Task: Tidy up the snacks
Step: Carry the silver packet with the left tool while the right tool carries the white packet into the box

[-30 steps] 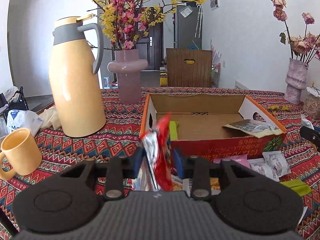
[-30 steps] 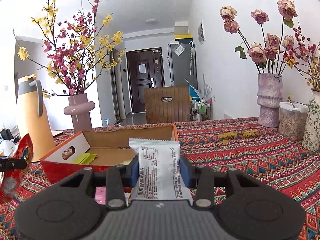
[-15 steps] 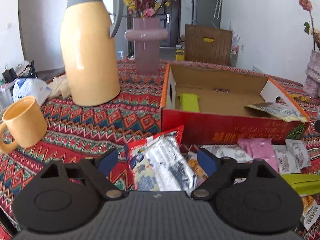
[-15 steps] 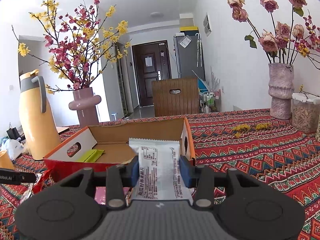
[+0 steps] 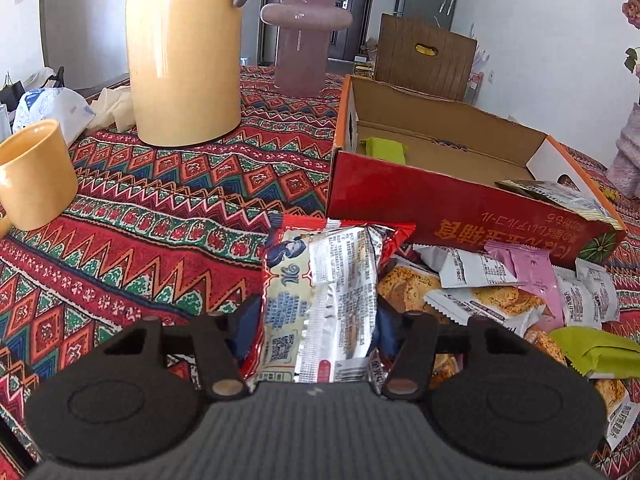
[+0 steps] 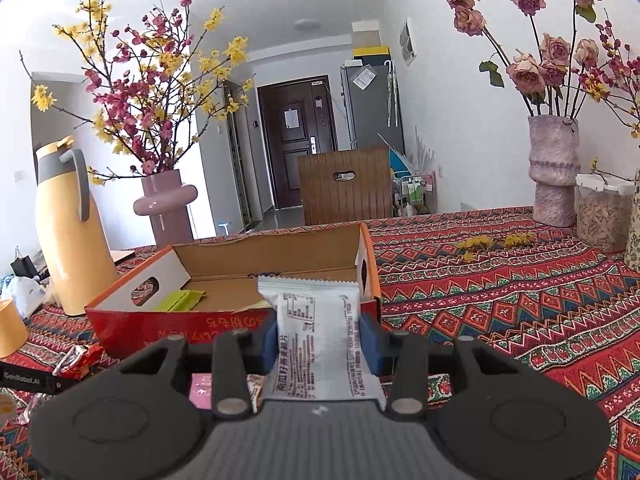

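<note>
Left tool (image 5: pixel 316 320) jaws just closing round red snack packet (image 5: pixel 320 284).

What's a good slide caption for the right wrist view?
Right gripper holds a white snack packet before the open cardboard box.

The left gripper (image 5: pixel 316 328) has just been closing its jaws around a red-edged snack packet (image 5: pixel 320 300) that lies flat on the patterned tablecloth (image 5: pixel 160 208), the blue pads against the packet's two long edges. At two o'clock from the packet stands an open cardboard box (image 5: pixel 452 204) with a green packet (image 5: pixel 384 148) inside. A heap of small snack packets (image 5: pixel 500 284) spreads at three o'clock. A yellow mug (image 5: pixel 36 176) sits at ten o'clock, a tall yellow thermos jug (image 5: pixel 184 52) at eleven.
</note>
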Demonstrator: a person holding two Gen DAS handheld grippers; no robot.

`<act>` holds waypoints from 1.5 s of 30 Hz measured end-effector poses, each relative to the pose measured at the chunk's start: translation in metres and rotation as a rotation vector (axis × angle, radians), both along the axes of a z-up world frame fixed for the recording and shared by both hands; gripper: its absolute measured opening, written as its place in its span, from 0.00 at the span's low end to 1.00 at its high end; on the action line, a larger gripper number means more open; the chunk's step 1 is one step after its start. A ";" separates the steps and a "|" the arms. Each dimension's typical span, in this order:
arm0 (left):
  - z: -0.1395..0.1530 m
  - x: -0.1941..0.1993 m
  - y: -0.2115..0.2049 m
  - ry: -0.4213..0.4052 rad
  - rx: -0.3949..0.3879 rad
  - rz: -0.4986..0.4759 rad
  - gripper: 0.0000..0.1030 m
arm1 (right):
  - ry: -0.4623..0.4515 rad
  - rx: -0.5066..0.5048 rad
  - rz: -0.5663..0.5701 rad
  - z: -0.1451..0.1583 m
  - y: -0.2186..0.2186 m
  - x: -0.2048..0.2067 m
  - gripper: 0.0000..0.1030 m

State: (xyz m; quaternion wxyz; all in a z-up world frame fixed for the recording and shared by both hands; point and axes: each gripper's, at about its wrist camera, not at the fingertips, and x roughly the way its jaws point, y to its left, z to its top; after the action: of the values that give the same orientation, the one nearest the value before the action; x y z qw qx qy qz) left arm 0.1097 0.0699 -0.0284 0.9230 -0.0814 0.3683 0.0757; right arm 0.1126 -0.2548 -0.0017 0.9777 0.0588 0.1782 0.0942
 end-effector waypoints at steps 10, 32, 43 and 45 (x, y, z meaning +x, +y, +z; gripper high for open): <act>0.033 -0.008 -0.005 -0.113 0.043 -0.011 0.56 | -0.024 -0.009 0.006 0.009 0.002 -0.001 0.40; 0.095 0.074 -0.063 -0.279 0.120 -0.065 0.56 | 0.031 -0.043 0.044 0.039 0.037 0.090 0.40; 0.051 0.117 -0.058 -0.217 0.131 -0.028 0.56 | 0.104 -0.031 0.016 0.008 0.039 0.121 0.40; 0.046 0.119 -0.058 -0.208 0.137 -0.033 0.56 | 0.107 -0.039 0.019 0.006 0.041 0.122 0.40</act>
State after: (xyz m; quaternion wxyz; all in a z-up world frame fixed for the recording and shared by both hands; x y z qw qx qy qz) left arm 0.2290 0.0115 0.0176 0.9608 -0.0193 0.2657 0.0766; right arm 0.2341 -0.2140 0.0044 0.9668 0.0431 0.2325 0.0966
